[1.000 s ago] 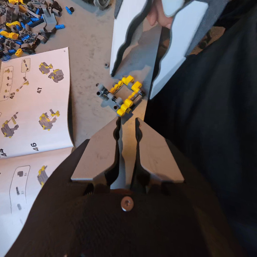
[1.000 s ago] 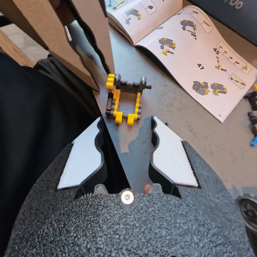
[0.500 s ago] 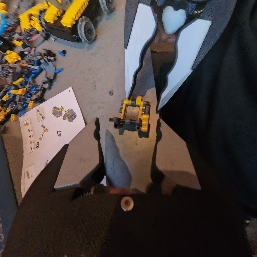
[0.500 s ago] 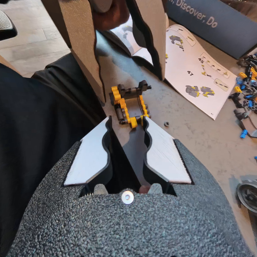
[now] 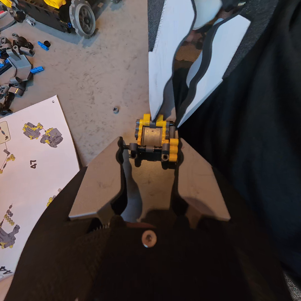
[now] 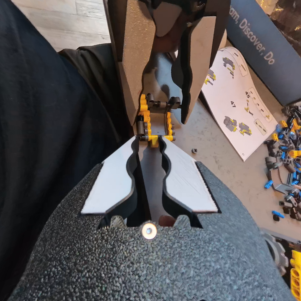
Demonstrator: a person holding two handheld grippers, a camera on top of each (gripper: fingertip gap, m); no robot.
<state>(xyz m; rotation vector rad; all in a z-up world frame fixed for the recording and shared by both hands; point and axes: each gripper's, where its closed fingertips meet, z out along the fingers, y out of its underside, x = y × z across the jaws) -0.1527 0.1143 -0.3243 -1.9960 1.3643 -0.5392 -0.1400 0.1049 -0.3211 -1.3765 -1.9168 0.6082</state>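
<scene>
In the left wrist view the left claw [image 5: 149, 146], spread wider than a second ago, now brackets the yellow-and-grey brick assembly [image 5: 154, 140] on the counter [image 5: 97, 73]; in the right wrist view the right claw [image 6: 149, 138], narrowed, pinches its yellow end.

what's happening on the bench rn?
A person works two handheld tools around a small yellow and grey brick assembly on the grey table. The left tool is open, straddling its near end; the right tool closes on a yellow piece at the opposite end. An open instruction booklet and loose parts lie alongside.
</scene>
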